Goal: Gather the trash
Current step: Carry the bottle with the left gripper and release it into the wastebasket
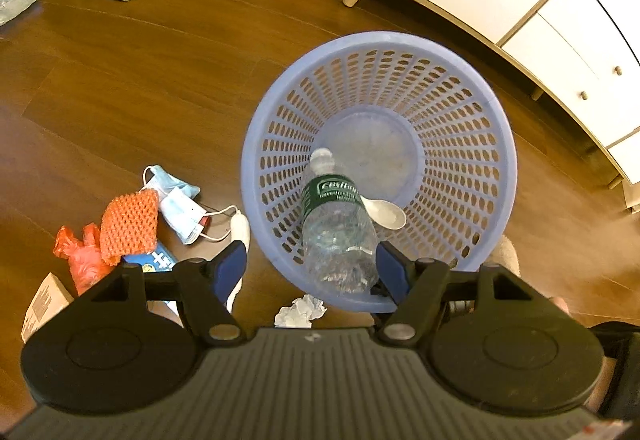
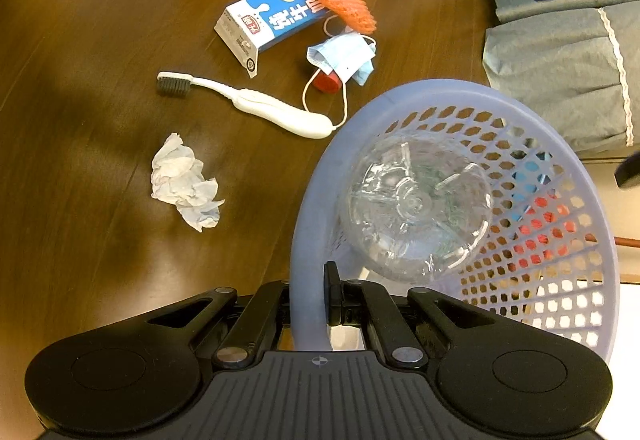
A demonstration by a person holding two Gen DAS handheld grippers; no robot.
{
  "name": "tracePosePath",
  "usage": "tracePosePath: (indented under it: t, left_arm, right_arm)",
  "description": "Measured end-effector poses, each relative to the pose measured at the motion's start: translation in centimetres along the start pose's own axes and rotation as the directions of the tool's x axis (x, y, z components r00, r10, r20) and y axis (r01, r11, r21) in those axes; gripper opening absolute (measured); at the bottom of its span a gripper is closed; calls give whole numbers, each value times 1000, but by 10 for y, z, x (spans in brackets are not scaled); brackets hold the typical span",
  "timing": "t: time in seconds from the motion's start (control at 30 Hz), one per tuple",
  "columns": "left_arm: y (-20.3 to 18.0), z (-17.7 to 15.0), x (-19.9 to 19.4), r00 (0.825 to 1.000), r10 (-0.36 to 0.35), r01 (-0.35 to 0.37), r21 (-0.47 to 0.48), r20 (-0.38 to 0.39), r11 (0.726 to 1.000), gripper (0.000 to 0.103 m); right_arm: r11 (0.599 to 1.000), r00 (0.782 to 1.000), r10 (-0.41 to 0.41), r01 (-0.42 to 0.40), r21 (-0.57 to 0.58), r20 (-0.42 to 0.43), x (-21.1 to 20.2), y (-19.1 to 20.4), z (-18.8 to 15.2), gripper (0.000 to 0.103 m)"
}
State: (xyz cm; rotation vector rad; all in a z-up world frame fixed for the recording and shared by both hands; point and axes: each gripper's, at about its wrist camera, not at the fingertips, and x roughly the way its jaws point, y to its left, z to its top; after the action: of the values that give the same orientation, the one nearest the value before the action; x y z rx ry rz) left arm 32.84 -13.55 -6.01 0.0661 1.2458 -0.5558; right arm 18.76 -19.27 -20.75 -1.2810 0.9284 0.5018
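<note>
Gripping the basket rim, right tool; bottle inside

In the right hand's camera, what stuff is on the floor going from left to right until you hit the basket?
Toothbrush and crumpled tissue first, then milk carton, then face mask, then the basket.

Glossy brown wood floor. Matt lilac perforated plastic basket. Clear, crinkled, shiny plastic bottle. Crumpled white tissue, lower left. Smooth white plastic toothbrush. Printed card carton.
</note>
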Motion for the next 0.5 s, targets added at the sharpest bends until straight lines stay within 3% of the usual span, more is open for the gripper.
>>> tracePosePath:
  t: [0.5]
  left_arm:
    - [34, -21, 4, 998, 59, -60, -35, -33, 998, 69]
  right_arm:
    - [999, 1000, 9, -8, 33, -5, -2, -4, 3, 0]
